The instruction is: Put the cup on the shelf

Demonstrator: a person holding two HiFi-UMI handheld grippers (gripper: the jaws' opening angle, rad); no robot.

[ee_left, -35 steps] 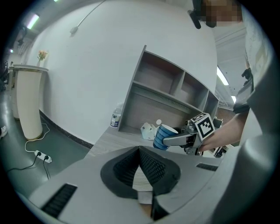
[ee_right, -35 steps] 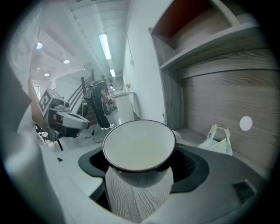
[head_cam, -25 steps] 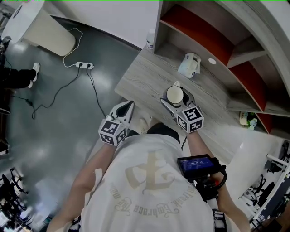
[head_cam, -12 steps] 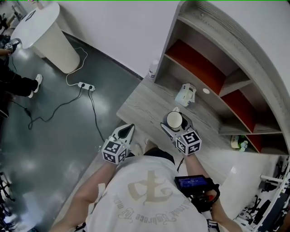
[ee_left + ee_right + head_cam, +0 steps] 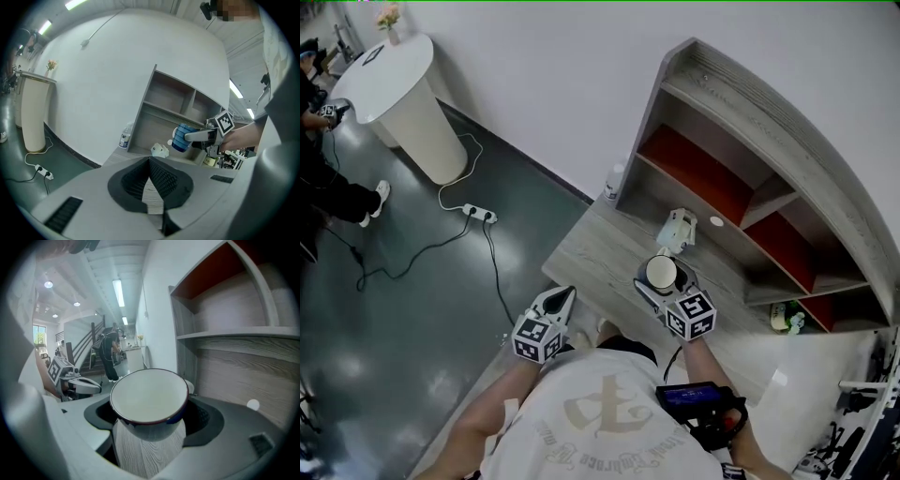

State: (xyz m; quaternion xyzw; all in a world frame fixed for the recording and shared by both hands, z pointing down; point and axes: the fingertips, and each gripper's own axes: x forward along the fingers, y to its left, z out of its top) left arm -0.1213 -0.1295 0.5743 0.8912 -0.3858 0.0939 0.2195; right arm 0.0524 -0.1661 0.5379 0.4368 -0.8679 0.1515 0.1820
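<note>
While the right tongs (image 5: 662,278) clench it from both sides, the cup (image 5: 661,271) stands upright between their jaws, held above the bench (image 5: 595,239) and in front of the shelf (image 5: 741,141), not on any of its boards. Its inside is white with a dark rim, and the left gripper view shows its outside as blue (image 5: 180,137). Just beyond the cup, a small white device (image 5: 678,228) sits on the bench, and a white disc (image 5: 716,221) lies near it at the shelf's foot. A plastic bottle (image 5: 614,180) stands at the shelf's left end. The left tongs (image 5: 565,296) hang well apart from the cup, off the bench's near edge, clenched on nothing. On the floor lies a power strip (image 5: 478,214), beside a white pedestal (image 5: 398,89).
</note>
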